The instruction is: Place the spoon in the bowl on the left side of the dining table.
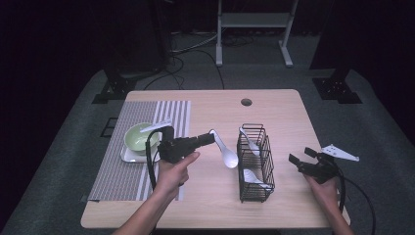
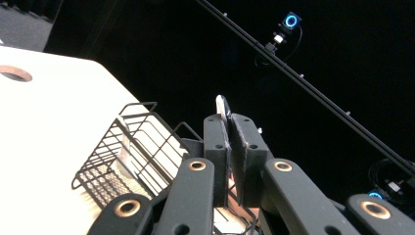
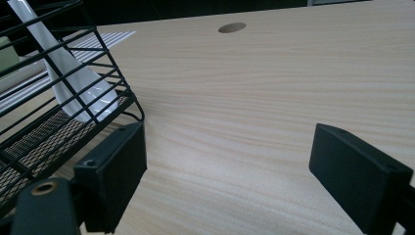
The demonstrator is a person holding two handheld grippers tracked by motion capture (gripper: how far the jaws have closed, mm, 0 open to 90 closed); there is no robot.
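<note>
My left gripper [image 1: 210, 137] hangs over the middle of the table, pointing right, and is shut on the handle of a white spoon [image 1: 227, 154] whose bowl hangs down beside the black wire basket [image 1: 256, 164]. In the left gripper view the jaws [image 2: 229, 121] pinch the thin white handle [image 2: 221, 104], with the basket [image 2: 128, 157] lower left. The basket holds two white spoons [image 1: 248, 139]. My right gripper [image 1: 300, 154] rests near the table's right edge, open, with nothing between its jaws. In the right gripper view [image 3: 230, 161], the basket [image 3: 46, 129] with a spoon [image 3: 73, 83] stands close on the left.
A green bowl [image 1: 138, 135] sits on a white tray [image 1: 128, 155] on a striped placemat [image 1: 122, 166] at the left. A round hole [image 1: 246, 102] is in the tabletop at the back. Bare wood lies between the basket and the right gripper.
</note>
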